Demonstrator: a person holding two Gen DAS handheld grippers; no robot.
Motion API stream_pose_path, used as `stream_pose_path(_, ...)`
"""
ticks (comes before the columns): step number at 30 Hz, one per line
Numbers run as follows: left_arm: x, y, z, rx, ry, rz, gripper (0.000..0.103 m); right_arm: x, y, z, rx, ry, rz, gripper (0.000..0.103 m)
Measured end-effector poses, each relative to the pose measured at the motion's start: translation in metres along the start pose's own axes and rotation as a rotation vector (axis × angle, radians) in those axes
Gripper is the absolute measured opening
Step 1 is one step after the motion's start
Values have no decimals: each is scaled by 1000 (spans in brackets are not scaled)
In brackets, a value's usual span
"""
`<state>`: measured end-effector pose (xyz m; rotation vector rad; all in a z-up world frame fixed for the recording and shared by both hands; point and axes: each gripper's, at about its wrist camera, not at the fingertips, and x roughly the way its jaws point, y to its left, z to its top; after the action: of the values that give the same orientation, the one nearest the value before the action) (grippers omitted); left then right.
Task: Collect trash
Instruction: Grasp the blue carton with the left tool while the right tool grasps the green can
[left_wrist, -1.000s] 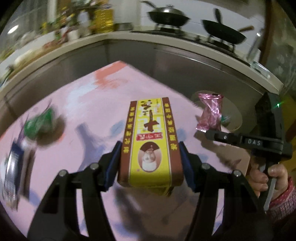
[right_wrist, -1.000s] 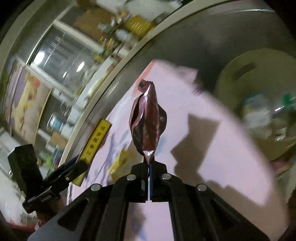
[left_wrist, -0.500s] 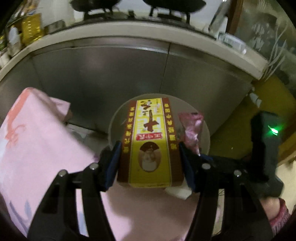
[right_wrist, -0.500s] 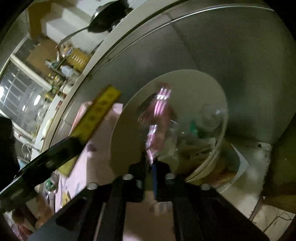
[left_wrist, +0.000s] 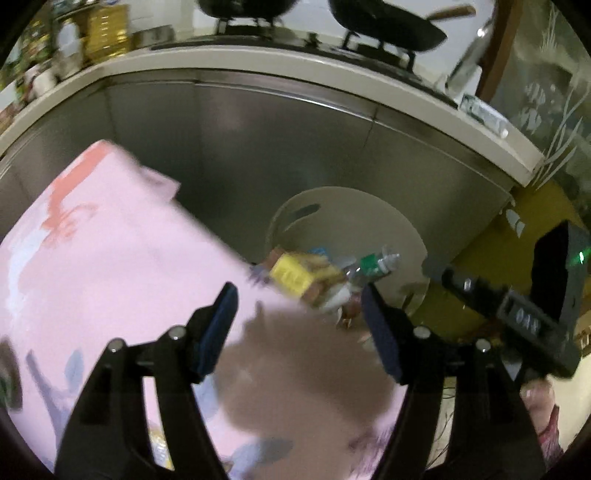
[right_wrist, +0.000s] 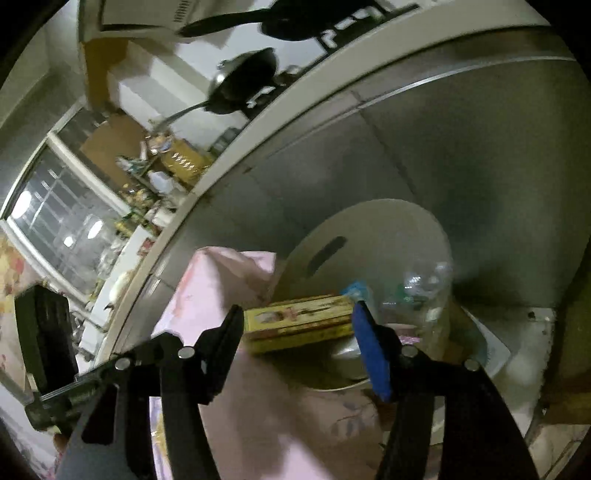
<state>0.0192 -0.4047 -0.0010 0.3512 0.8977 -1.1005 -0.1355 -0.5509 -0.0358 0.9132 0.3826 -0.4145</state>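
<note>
Nearest the left wrist camera, the left tongs (left_wrist: 297, 321) stood wide apart at the bottom of the frame with nothing between the 2 blue pads; their jaws had just been opening. Under them lay the pink cloth of the tabletop (left_wrist: 110, 266), filling the lower left. At the right edge sat the right tongs' black body, gripped by a hand (left_wrist: 539, 398) in a patterned sleeve.

In the right wrist view the right tongs (right_wrist: 297, 325) also gaped empty, jaws just opened from fully closed. A second before they had pinched a pink wrapper, and the left tongs had clamped the yellow box; both grips were now released.

Past the tabletop's edge, at centre, stood the round beige trash bin (left_wrist: 369, 206). Inside it the yellow box (left_wrist: 295, 277) lay tilted among a clear plastic bottle (left_wrist: 373, 266) with a green label and other scraps. The wrapper could not be picked out.

Behind the bin rose grey steel cabinet fronts (left_wrist: 258, 140), and above them 2 dark pans (left_wrist: 384, 26) sat along the top of the frame.
</note>
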Motion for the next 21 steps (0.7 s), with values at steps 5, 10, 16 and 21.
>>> stream_pose_path(5,-53,39,-46,-63,-44,49,66,13,32,-6,0,89,119,59)
stream_pose_path(10,-114,106,-113,-178,-64,172,66,30,83,-30,-77,191,197,58)
stream_pose_path(16,-196,187,-190,-310,-127,490,77,58,153,-68,-184,342,267,58)
stream_pose_path(21,-230,231,-214,-301,-151,755,81,95,220,-106,-236,508,358,58)
